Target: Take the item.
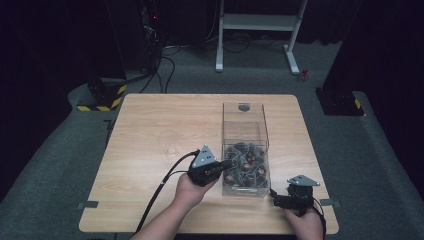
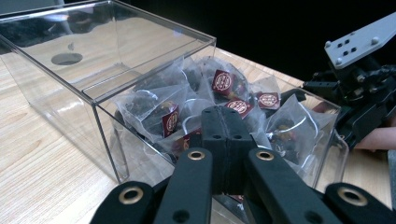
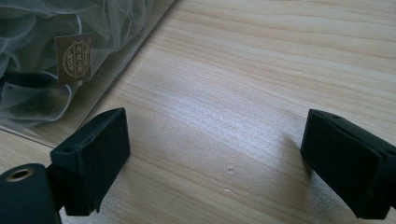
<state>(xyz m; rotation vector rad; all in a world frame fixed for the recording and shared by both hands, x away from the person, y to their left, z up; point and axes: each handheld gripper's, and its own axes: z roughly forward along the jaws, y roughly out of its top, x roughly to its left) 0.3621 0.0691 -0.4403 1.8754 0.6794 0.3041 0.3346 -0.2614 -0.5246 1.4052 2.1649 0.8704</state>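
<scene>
Left claw point(image 2: 227, 122) closed over box point(image 1: 244, 131); right claw point(image 3: 215, 158) spread.

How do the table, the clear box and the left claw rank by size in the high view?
1. The table, clearly largest.
2. The clear box, standing on the table.
3. The left claw, smallest, though held above the table and so nearer the camera.

Black two-fingered grippers point(image 1: 227, 163) point(image 1: 272, 192), grey triangular top plates, brass-ringed screw holes, trailing black cables.
</scene>
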